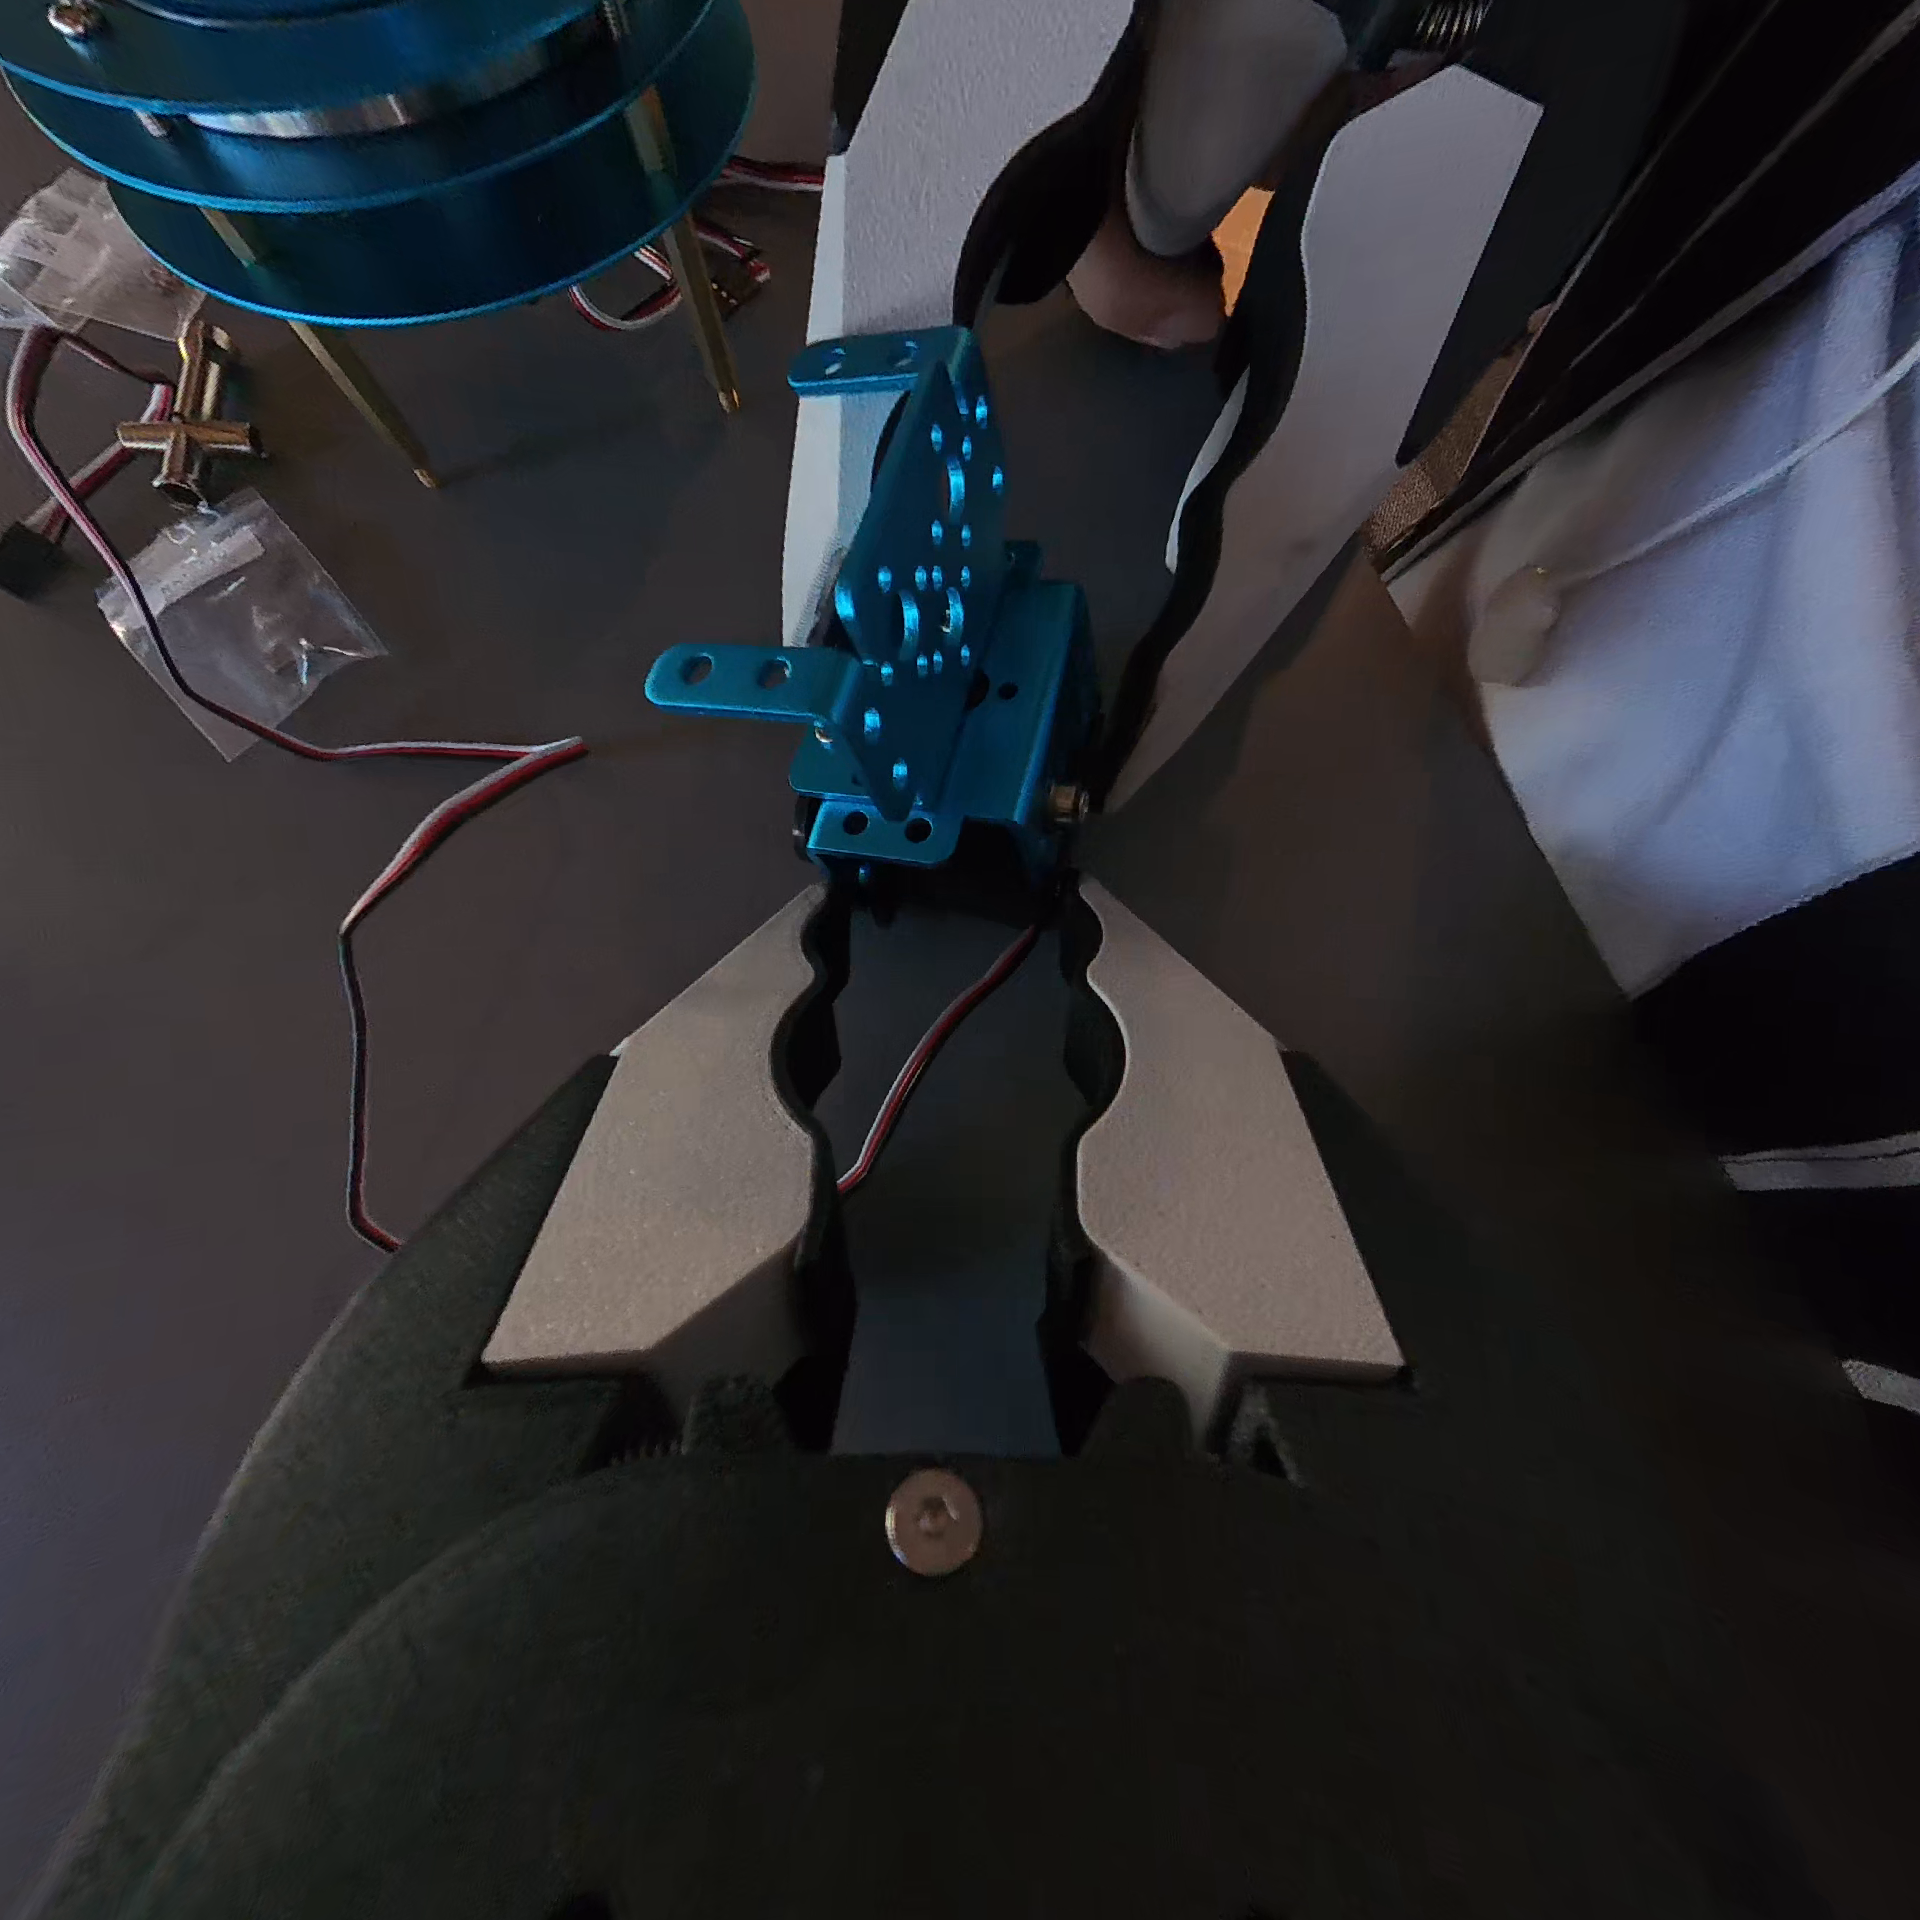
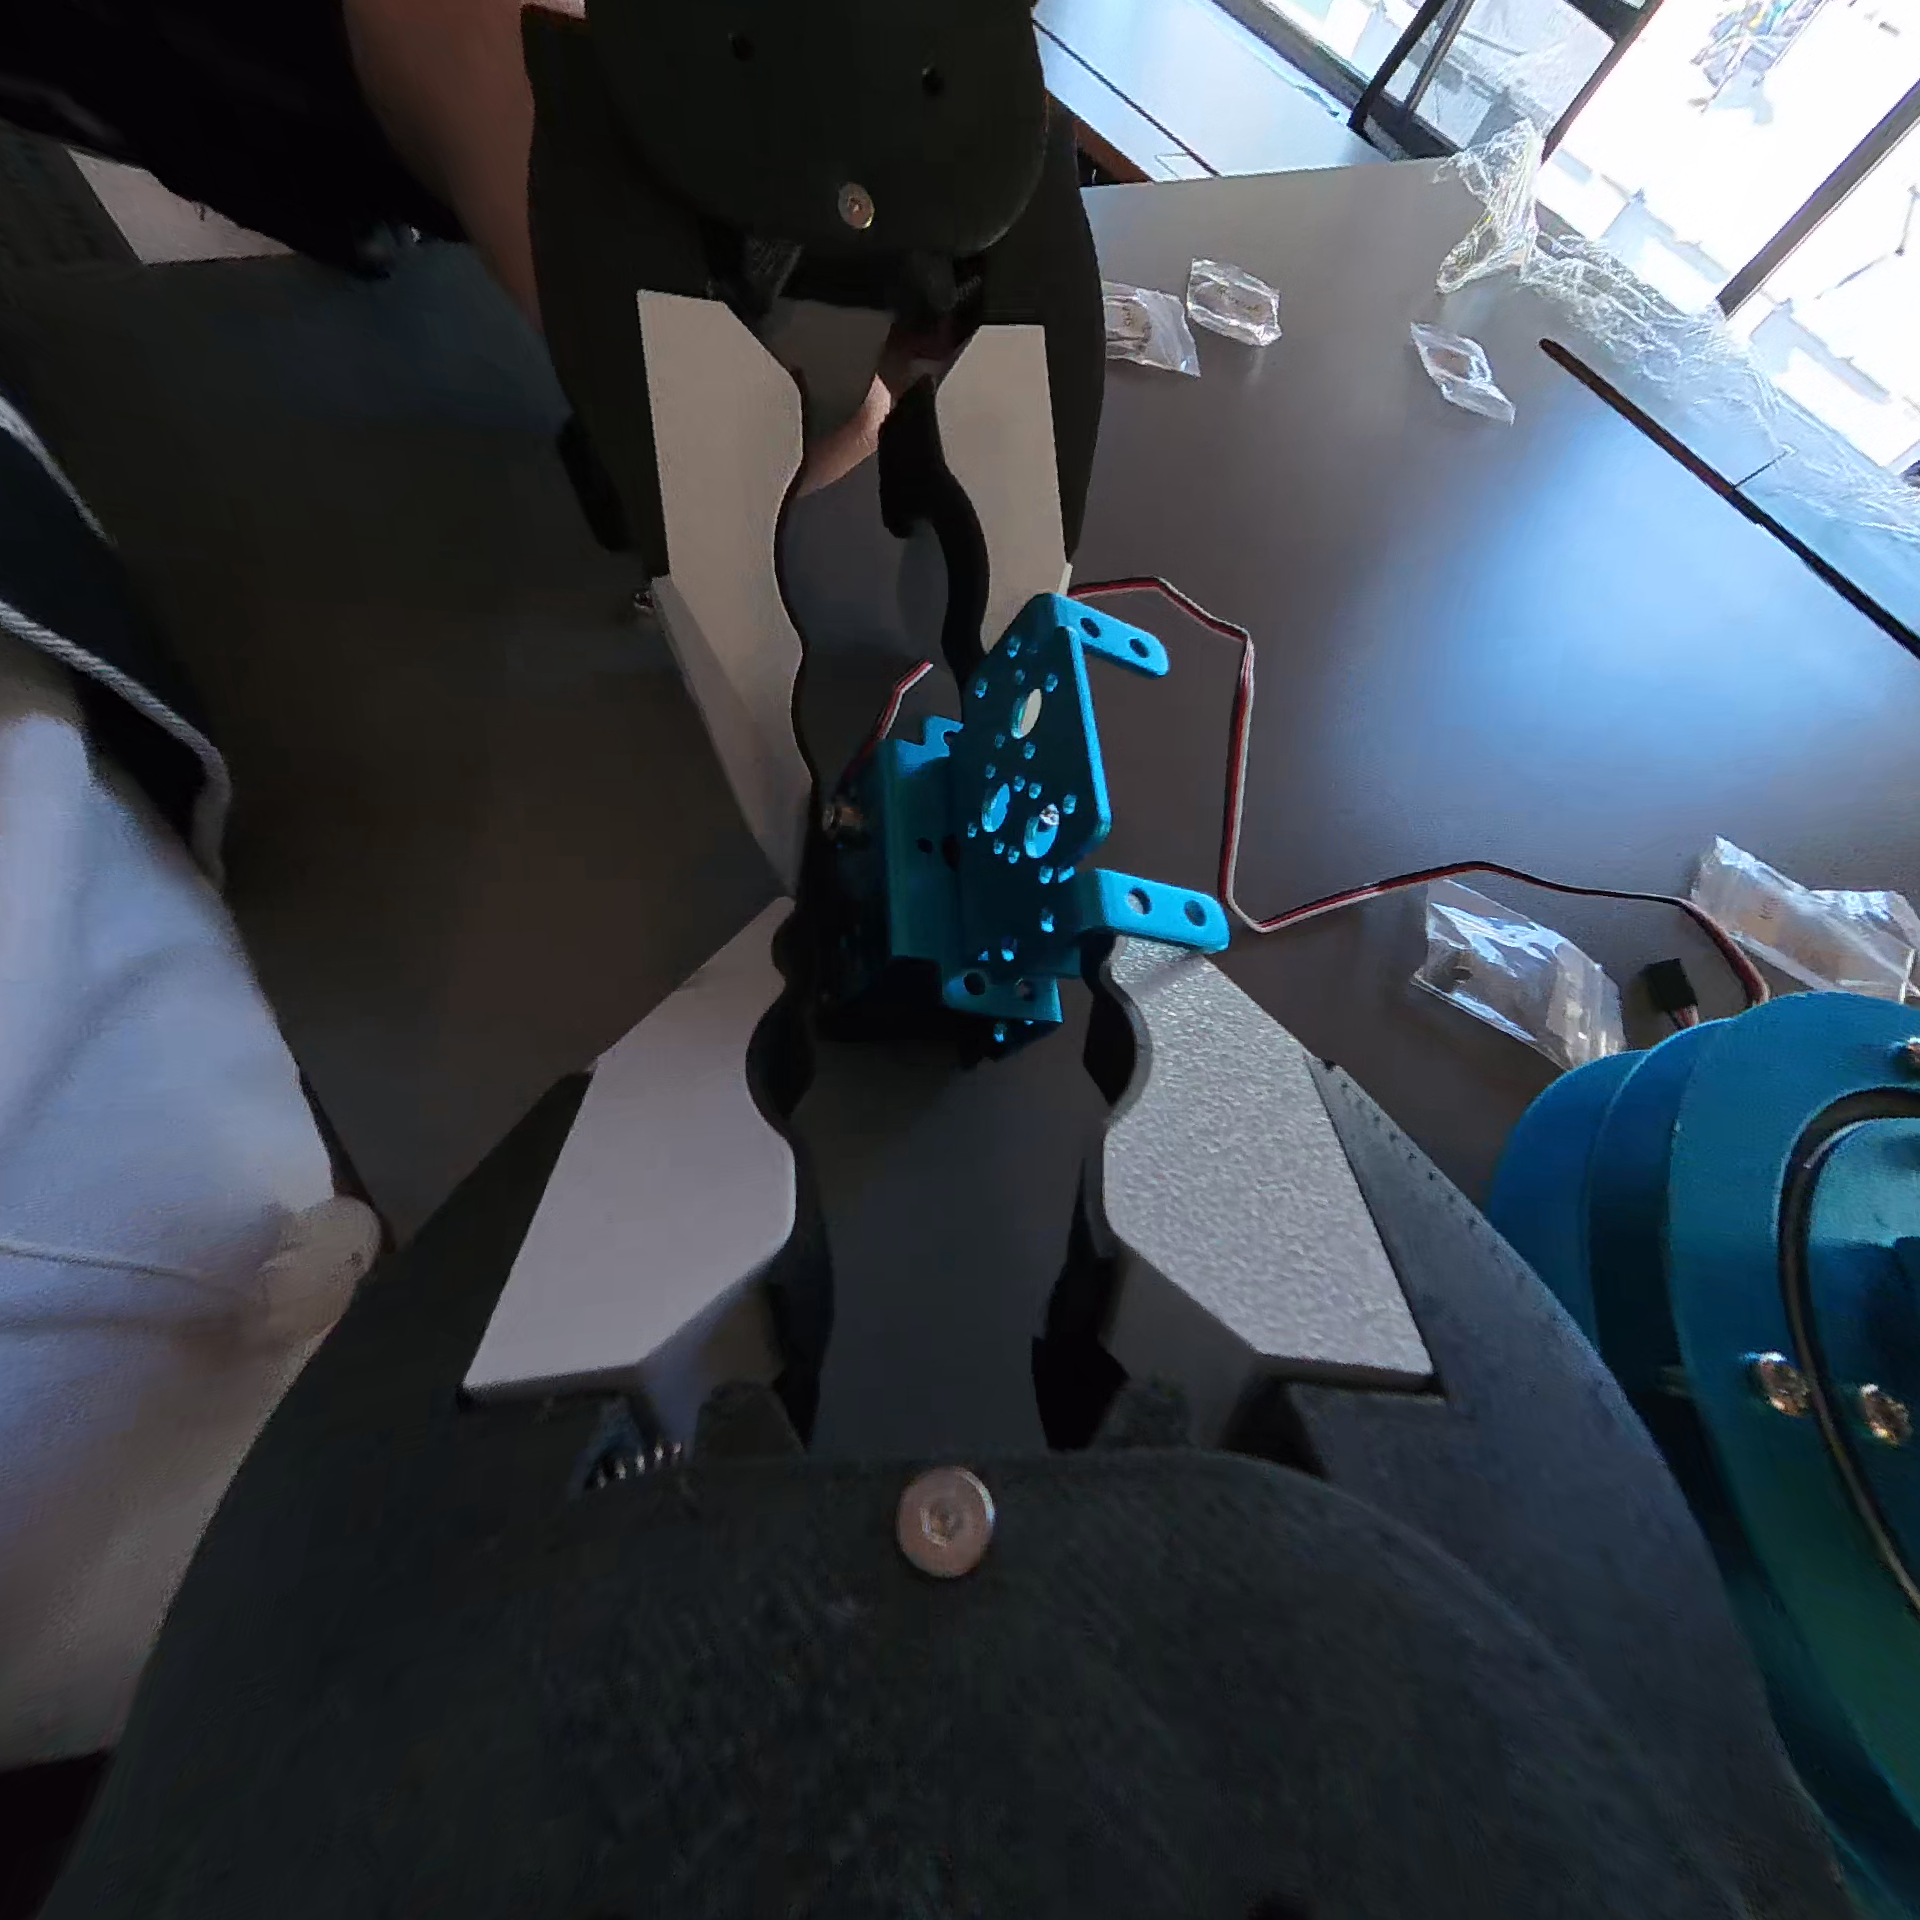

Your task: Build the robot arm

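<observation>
Left wrist view: my left gripper (image 1: 951, 883) pinches the blue servo bracket assembly (image 1: 914, 644); my right gripper (image 2: 935, 987) seemingly clamps its opposite end. Rigid, light metal; I'd hold flat sides.

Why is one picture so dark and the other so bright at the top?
Left wrist view: dim all over, the table murky, though the blue bracket shows sharp. Right wrist view: windows glare white in the top corner and lighten the table; straight edges bend from the wide lens.
</observation>
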